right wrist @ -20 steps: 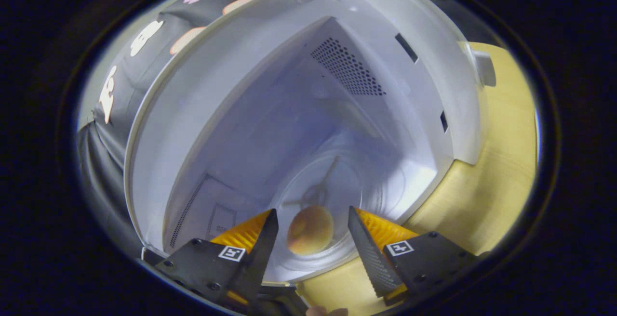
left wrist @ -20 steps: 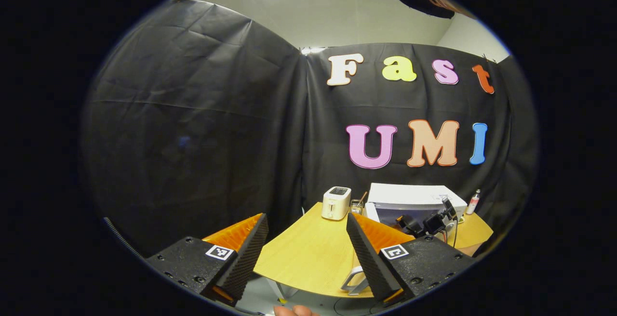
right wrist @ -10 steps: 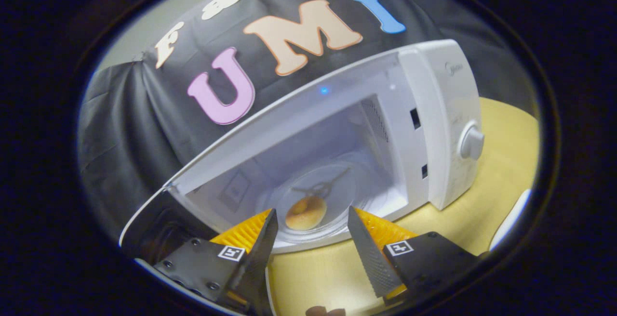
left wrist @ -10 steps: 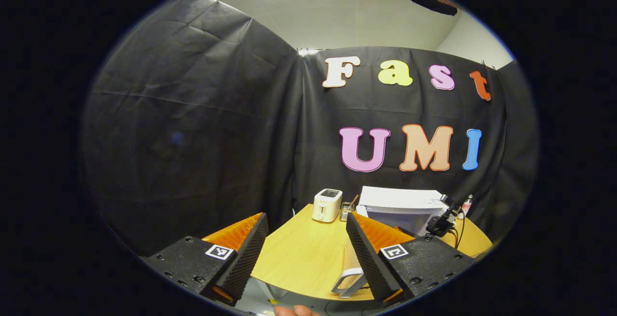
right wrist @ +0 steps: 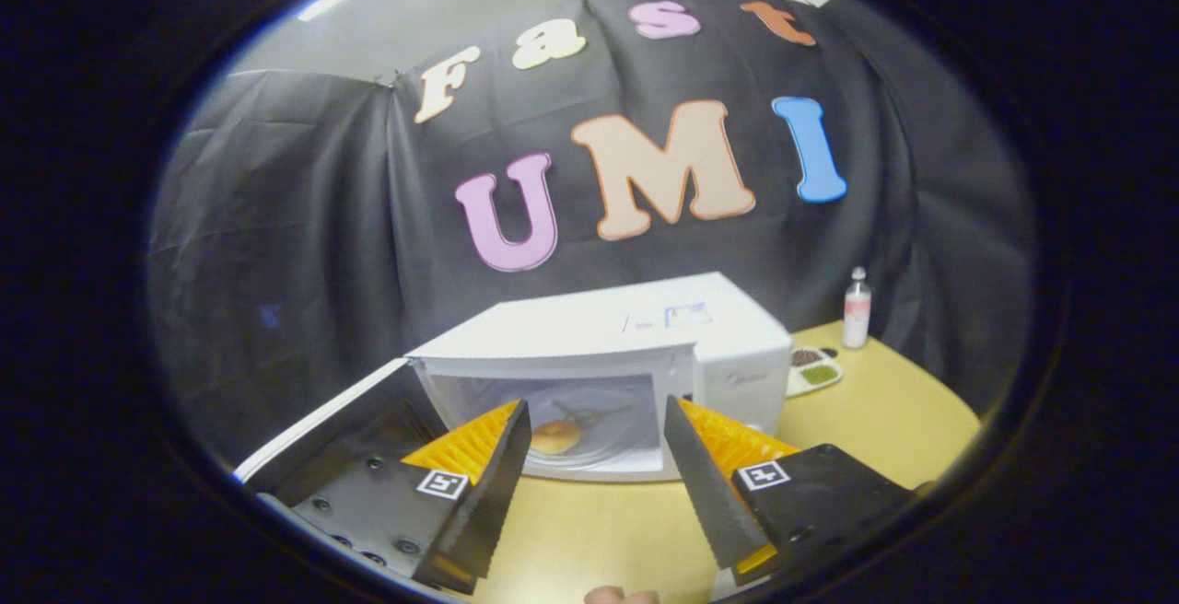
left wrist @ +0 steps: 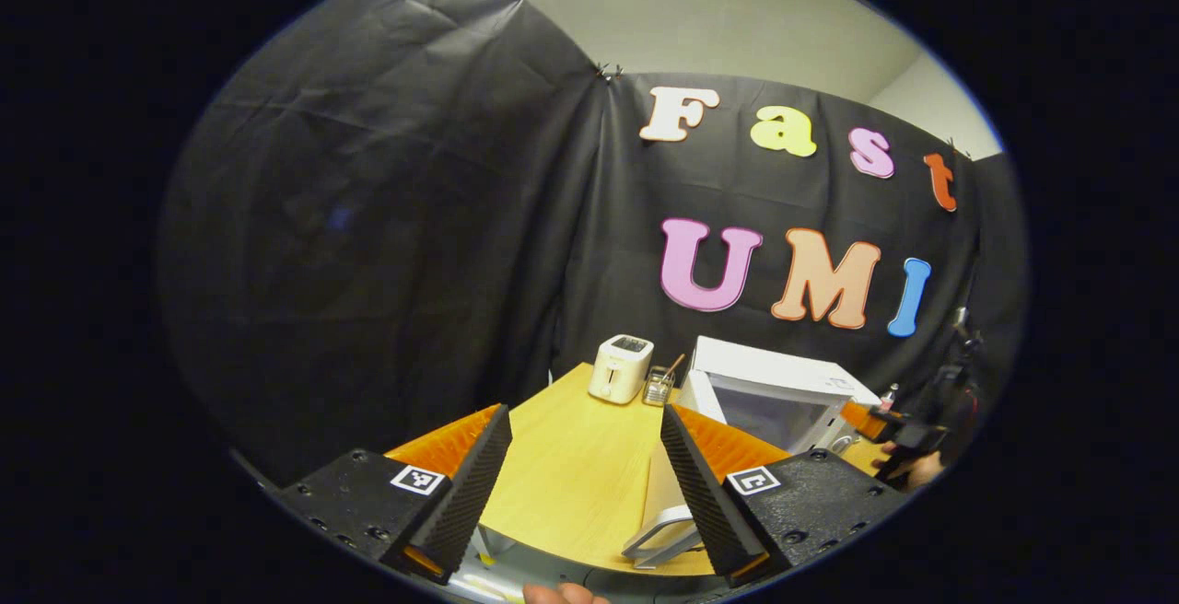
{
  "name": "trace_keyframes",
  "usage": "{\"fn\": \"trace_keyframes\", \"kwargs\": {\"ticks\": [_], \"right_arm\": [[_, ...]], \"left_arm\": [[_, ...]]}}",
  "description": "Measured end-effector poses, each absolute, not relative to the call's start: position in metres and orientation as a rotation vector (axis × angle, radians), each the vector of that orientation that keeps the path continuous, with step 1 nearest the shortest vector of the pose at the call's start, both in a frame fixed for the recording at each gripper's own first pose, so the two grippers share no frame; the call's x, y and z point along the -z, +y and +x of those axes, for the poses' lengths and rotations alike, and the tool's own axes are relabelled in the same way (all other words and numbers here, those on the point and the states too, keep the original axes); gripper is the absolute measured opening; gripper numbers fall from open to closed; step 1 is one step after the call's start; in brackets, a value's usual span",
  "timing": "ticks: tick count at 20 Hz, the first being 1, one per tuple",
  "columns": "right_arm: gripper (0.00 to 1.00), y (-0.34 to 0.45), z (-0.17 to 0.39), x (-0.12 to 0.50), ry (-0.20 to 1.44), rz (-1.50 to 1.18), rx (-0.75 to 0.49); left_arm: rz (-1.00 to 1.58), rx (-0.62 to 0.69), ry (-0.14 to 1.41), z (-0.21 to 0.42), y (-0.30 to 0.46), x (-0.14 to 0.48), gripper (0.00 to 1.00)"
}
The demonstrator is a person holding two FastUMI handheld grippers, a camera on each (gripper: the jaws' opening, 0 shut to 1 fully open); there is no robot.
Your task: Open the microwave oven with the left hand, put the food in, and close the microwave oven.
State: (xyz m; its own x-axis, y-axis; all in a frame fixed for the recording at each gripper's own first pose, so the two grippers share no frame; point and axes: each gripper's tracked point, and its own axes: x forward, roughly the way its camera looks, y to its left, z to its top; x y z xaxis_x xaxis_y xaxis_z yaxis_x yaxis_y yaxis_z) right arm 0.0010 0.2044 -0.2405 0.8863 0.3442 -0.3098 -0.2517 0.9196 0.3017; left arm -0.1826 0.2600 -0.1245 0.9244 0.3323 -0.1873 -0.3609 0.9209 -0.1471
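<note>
Withdrawn from the microwave [right wrist: 608, 346] since the earlier frame, the right gripper [right wrist: 597, 466] is now held back over the table [right wrist: 875, 420], jaws spread and empty. Food [right wrist: 556, 436] is seen low centre on the glass turntable [right wrist: 599, 434], door [right wrist: 322, 429] swung open lower left. Left gripper [left wrist: 585, 475] jaws are likewise spread, empty; a toaster [left wrist: 620, 368] is noted mid-frame.

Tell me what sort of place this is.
Probably a mock kitchen corner set up in a recording booth: a white microwave with its door open and a toaster stand on a wooden table backed by black cloth, with a small bottle nearby.
</note>
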Motion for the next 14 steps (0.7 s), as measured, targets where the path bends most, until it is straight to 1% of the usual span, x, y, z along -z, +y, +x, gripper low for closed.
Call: {"fn": "trace_keyframes", "kwargs": {"ticks": [1,2,4,5,6,7,8,10,11,12,14], "right_arm": [[0.8,0.193,0.0,0.23,0.361,0.264,-0.302],[0.8,0.182,0.002,0.218,0.343,0.268,-0.287],[0.8,0.159,0.001,0.189,0.296,0.247,-0.269],[0.8,0.148,0.0,0.176,0.271,0.232,-0.267],[0.79,0.14,0.001,0.162,0.247,0.219,-0.265],[0.8,0.132,0.0,0.148,0.222,0.208,-0.261],[0.8,0.126,0.001,0.134,0.202,0.197,-0.256],[0.8,0.112,-0.001,0.11,0.159,0.185,-0.25],[0.79,0.107,-0.001,0.1,0.14,0.177,-0.248],[0.79,0.104,-0.003,0.092,0.124,0.163,-0.246],[0.79,0.097,-0.004,0.082,0.097,0.118,-0.241]], "left_arm": [[-0.201,-0.367,0.18,-0.181,0.263,0.136,0.92],[-0.221,-0.377,0.194,-0.179,0.267,0.147,0.92],[-0.259,-0.392,0.234,-0.177,0.272,0.169,0.99],[-0.291,-0.356,0.26,-0.176,0.264,0.181,0.95],[-0.33,-0.32,0.302,-0.176,0.254,0.195,0.95],[-0.352,-0.319,0.347,-0.177,0.251,0.209,0.98],[-0.368,-0.346,0.416,-0.177,0.253,0.231,0.8],[-0.385,-0.448,0.582,-0.188,0.271,0.277,0.27],[-0.436,-0.429,0.628,-0.19,0.268,0.304,0.01],[-0.518,-0.376,0.651,-0.19,0.248,0.309,0.01],[-0.554,-0.323,0.666,-0.19,0.227,0.317,0.01]]}}
